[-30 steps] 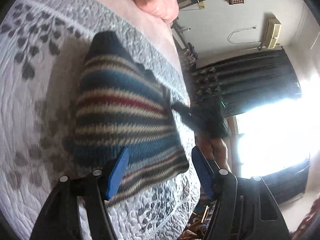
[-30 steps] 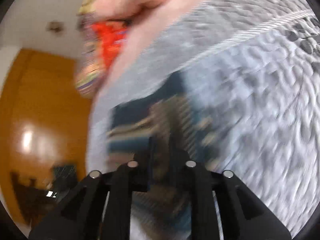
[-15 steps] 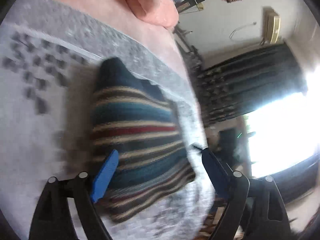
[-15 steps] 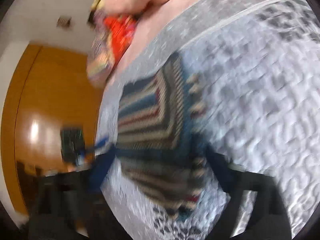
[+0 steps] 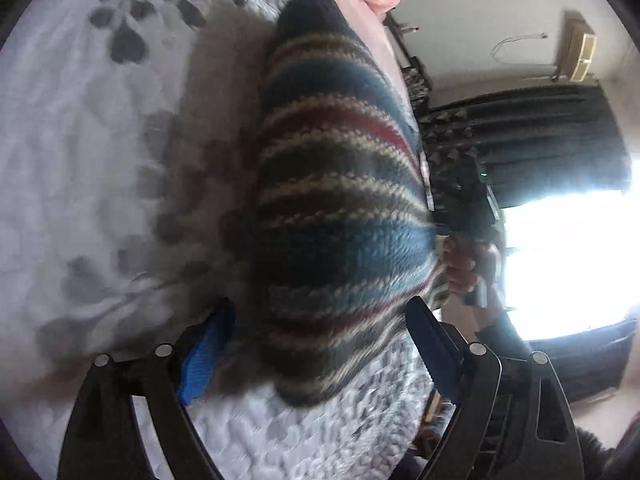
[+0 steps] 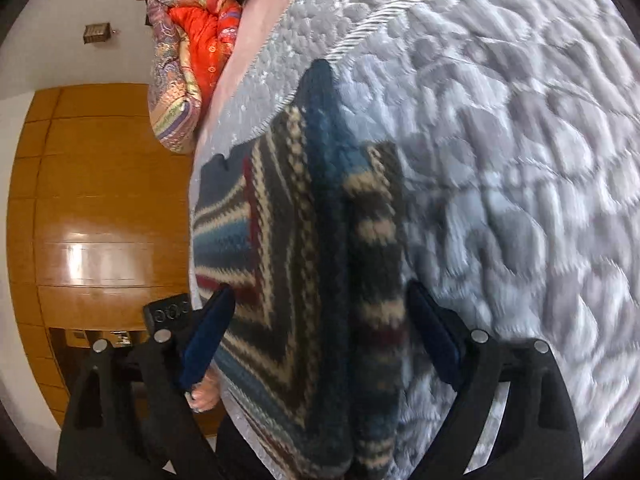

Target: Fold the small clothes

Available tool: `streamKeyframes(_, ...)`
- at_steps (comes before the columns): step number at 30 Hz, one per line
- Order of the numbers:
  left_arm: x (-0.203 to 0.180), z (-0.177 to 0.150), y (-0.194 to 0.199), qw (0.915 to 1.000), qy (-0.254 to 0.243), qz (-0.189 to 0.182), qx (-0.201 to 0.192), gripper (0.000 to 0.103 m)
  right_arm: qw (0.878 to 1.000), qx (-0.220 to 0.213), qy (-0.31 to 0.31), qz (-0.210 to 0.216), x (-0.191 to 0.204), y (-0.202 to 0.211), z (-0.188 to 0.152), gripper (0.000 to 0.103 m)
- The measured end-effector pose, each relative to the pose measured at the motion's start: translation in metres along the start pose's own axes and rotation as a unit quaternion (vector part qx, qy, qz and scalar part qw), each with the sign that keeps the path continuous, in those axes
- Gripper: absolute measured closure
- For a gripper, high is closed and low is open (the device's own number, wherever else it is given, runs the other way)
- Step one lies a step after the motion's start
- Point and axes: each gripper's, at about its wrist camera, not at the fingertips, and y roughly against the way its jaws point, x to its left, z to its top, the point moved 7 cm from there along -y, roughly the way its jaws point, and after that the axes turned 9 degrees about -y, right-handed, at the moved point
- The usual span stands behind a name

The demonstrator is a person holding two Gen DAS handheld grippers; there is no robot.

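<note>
While spread wide, each hand-held gripper [image 5: 320, 344] [image 6: 316, 332] straddles striped sweater [image 5: 340, 216] [image 6: 304, 264], on quilt [image 5: 100, 160]

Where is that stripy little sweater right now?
The striped sweater lies on the grey quilted bedspread near the bed's edge, filling the centre of both wrist views, between the open fingers of each gripper.

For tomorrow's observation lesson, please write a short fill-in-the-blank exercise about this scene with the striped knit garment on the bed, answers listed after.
1. The striped sweater lies on a quilted ____ bedspread.
2. The jaws of the left gripper stand ____.
3. The pads on the right gripper are coloured ____.
4. Behind the bed in the right wrist view stands an orange-brown ____ wardrobe.

Answers: grey; open; blue; wooden
</note>
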Motion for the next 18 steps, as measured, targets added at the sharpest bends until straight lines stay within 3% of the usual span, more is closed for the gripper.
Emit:
streamKeyframes(3, 0.001, 0.002, -0.017, 0.9988, 0.007, -0.049, -0.005, 0.016, 1.000, 0.014, 0.011, 0.012, 0.015, -0.010, 0.006, 0.017)
streamKeyframes(7, -0.003, 0.000, -0.028, 0.9984, 0.004, -0.057, -0.005, 0.017, 0.999, 0.020, 0.025, 0.011, 0.031, -0.028, 0.009, 0.017)
streamKeyframes(8, -0.002, 0.000, -0.030, 0.9986, 0.002, -0.053, -0.005, 0.018, 0.999, 0.018, 0.027, 0.009, 0.034, -0.028, 0.008, 0.022)
streamKeyframes(9, -0.001, 0.000, -0.031, 0.9989, 0.004, -0.046, -0.003, 0.022, 1.000, 0.015, 0.027, 0.006, 0.036, -0.029, 0.009, 0.030)
streamKeyframes(10, 0.001, -0.003, -0.031, 0.9994, 0.013, -0.033, 0.003, 0.038, 1.000, 0.015, 0.025, 0.010, 0.036, -0.027, 0.006, 0.046)
streamKeyframes(11, 0.003, -0.004, -0.029, 0.9991, 0.022, -0.034, 0.007, 0.046, 0.999, 0.014, 0.026, 0.018, 0.039, -0.027, 0.006, 0.051)
streamKeyframes(14, 0.000, -0.006, -0.023, 0.9994, 0.015, -0.027, 0.017, 0.059, 0.999, -0.001, 0.036, 0.021, 0.047, -0.021, 0.001, 0.057)
streamKeyframes(18, -0.014, -0.006, -0.009, 0.9997, -0.004, -0.015, 0.021, 0.064, 0.998, -0.022, 0.038, 0.038, 0.063, -0.008, -0.011, 0.060)
